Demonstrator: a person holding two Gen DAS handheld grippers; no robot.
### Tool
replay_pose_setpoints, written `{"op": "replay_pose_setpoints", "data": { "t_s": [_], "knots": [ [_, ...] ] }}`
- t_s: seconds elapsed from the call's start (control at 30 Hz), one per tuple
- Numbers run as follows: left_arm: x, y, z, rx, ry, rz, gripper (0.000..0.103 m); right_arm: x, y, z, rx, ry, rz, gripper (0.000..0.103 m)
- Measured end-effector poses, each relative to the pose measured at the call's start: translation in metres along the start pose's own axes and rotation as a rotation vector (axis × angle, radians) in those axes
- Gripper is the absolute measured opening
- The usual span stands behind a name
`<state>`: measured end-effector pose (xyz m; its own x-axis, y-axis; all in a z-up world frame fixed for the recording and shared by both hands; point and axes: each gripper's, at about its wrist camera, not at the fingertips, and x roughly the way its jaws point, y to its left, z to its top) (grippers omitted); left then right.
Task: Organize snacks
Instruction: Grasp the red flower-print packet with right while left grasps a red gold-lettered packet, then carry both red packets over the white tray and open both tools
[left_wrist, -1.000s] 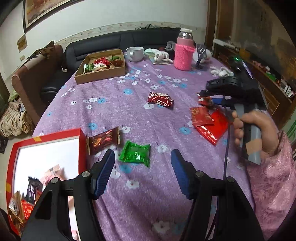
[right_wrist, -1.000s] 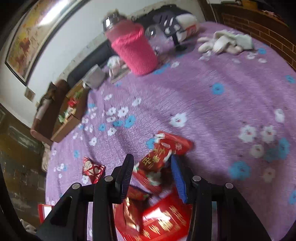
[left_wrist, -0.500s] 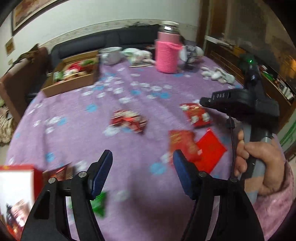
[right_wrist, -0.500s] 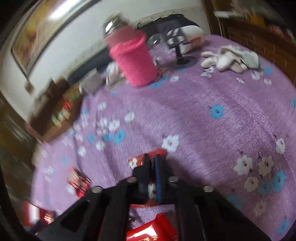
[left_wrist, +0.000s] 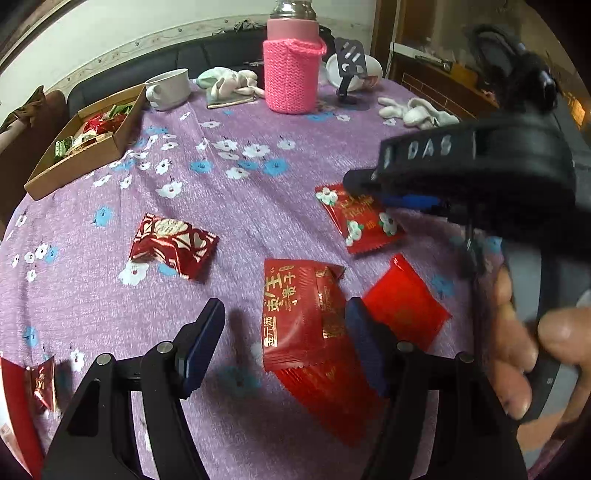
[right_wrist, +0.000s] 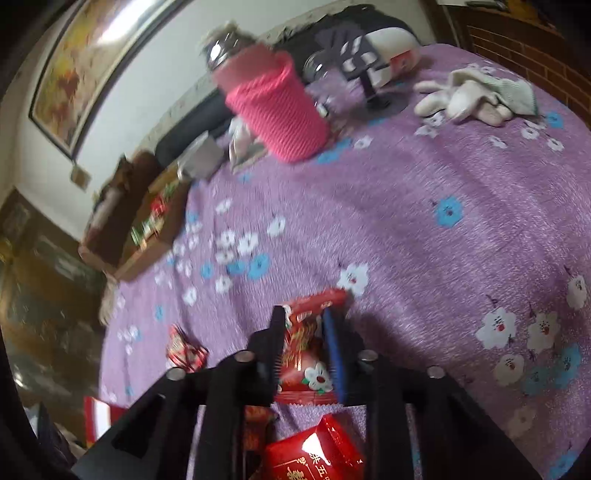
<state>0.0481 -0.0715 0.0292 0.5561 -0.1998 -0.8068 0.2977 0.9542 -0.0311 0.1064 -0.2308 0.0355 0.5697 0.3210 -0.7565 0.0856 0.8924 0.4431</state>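
Here, right hand-held gripper (right_wrist: 303, 350) clamped on flowered red snack packet (right_wrist: 304, 354), left hand-held gripper (left_wrist: 284, 343) open

Right hand-held gripper (right_wrist: 304, 345) closed on flowered red snack packet (right_wrist: 308, 363), apparently lifted; left hand-held gripper (left_wrist: 284, 338) shifted right.

Left gripper (left_wrist: 284, 341) hovers with fingers (left_wrist: 203, 336) spread wide, a red snack packet (left_wrist: 299, 314) lying on the bench (left_wrist: 258, 192) between them, nearer the right finger.
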Motion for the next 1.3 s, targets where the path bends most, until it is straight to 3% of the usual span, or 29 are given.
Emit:
{"op": "replay_pose_setpoints", "data": {
  "t_s": [0.07,0.23,0.37,0.53,0.6,0.8,0.9,0.97,1.23,1.3],
  "knots": [
    [0.001,0.001,-0.002,0.009,-0.010,-0.012,0.066,0.005,0.007,-0.002,-0.028,0.005,-0.040,0.034],
    [0.004,0.008,-0.003,0.002,0.004,-0.011,0.030,0.019,0.022,-0.010,-0.140,0.007,-0.156,0.035],
    [0.004,0.016,-0.004,-0.013,-0.003,-0.027,0.028,0.021,0.036,-0.018,-0.252,-0.017,-0.234,0.033],
    [0.001,0.025,-0.004,-0.041,-0.014,-0.032,0.028,0.016,0.035,-0.017,-0.243,-0.010,-0.210,0.028],
    [-0.003,0.027,-0.004,-0.042,-0.029,-0.039,0.028,0.012,0.029,-0.013,-0.209,-0.011,-0.173,0.021],
    [-0.023,0.032,-0.004,-0.035,-0.082,-0.028,0.028,0.011,0.020,-0.010,-0.125,0.026,-0.027,0.014],
    [-0.040,0.038,-0.007,-0.045,-0.115,-0.015,0.028,0.006,0.019,-0.007,-0.079,0.035,0.116,0.003],
    [-0.049,0.043,-0.012,-0.050,-0.126,0.010,0.028,0.006,0.021,-0.008,-0.078,0.038,0.142,0.003],
    [-0.066,0.059,-0.033,-0.060,-0.143,0.077,0.028,0.009,0.029,-0.011,-0.109,0.044,0.061,0.009],
    [-0.069,0.060,-0.037,-0.062,-0.143,0.077,0.028,0.014,0.038,-0.014,-0.159,0.052,0.020,0.030]
  ]
}}
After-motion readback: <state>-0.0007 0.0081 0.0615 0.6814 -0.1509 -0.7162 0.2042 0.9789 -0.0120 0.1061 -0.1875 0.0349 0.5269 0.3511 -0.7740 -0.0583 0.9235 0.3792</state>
